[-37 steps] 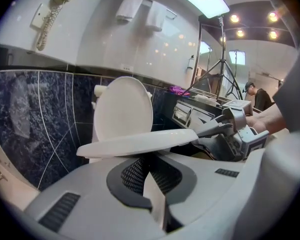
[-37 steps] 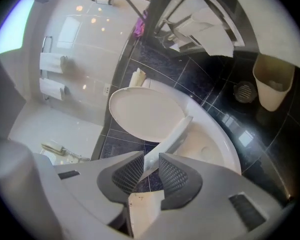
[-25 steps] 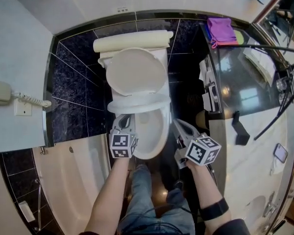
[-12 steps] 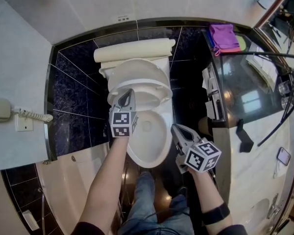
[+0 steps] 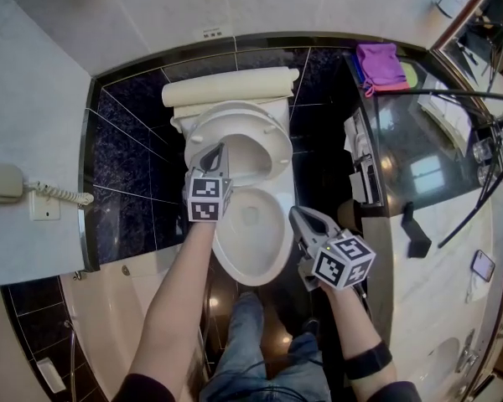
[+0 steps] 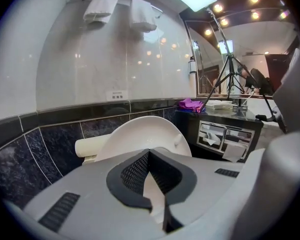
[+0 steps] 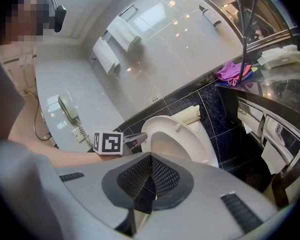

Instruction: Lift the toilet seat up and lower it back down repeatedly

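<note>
1. Since a second ago, my left tongs (image 5: 216, 152) have gone from the front of the bowl (image 5: 278, 249) back toward the cream cistern (image 5: 230, 86). The toilet seat (image 5: 277, 136) has swung up with them. My right tongs (image 5: 295, 215) have hardly shifted.
2. The toilet seat stands steeply raised, its ring tilted back toward the cistern, and the bowl lies uncovered below it. I cannot tell whether the seat rests against what is behind it.
3. My left tongs are pressed together, the tips meeting. They sit at the seat's left rim and appear to touch it.
4. My right tongs are pressed together too. They hover just beside the bowl's right side, over the dark tiled floor (image 5: 318, 166), apart from the seat.
5. A purple cloth (image 5: 379, 61) lies at the far end of the desk (image 5: 402, 132) on my right.
6. A phone (image 5: 0, 182) hangs on the pale wall to my left.
</note>
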Motion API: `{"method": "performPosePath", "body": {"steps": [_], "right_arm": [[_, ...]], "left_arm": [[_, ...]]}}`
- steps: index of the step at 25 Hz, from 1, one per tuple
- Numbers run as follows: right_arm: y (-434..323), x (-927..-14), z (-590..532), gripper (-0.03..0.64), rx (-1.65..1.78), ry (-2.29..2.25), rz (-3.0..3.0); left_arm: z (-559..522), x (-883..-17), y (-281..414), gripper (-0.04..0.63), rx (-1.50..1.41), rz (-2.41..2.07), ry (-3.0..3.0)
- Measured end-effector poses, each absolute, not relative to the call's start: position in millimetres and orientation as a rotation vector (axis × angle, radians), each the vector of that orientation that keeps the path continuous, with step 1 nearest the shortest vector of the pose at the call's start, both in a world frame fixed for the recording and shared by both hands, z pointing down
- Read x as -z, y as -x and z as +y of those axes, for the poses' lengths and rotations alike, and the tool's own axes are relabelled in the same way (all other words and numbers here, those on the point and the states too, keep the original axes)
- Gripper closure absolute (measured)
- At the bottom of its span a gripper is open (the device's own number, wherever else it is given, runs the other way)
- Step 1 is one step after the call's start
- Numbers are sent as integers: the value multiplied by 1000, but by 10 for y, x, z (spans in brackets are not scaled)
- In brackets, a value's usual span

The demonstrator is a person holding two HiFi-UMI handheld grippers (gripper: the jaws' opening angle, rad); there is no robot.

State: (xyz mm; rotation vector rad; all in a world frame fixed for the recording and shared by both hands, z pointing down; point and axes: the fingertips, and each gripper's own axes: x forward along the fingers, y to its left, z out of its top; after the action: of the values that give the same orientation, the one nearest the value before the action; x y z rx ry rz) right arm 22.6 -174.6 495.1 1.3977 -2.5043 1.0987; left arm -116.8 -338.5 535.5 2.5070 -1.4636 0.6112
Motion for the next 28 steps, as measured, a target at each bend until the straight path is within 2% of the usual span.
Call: {"method": "performPosePath", "body": {"steps": [9,17,28], "right_arm": [[-153,-4329,-1303,611,-838,-1274,-2538],[-565,-3663,-729,611,-542,-1232,-2516],[-1115,-3094,218,611,-476,-1308,-2529]], "left_arm": [[-2018,-4553,1270,600,-614,-1481,-2472],[-927,-3614,1448,600,-552,-1623,-2438],[394,-2771,1494,600,-460,-1725,-2404]]}}
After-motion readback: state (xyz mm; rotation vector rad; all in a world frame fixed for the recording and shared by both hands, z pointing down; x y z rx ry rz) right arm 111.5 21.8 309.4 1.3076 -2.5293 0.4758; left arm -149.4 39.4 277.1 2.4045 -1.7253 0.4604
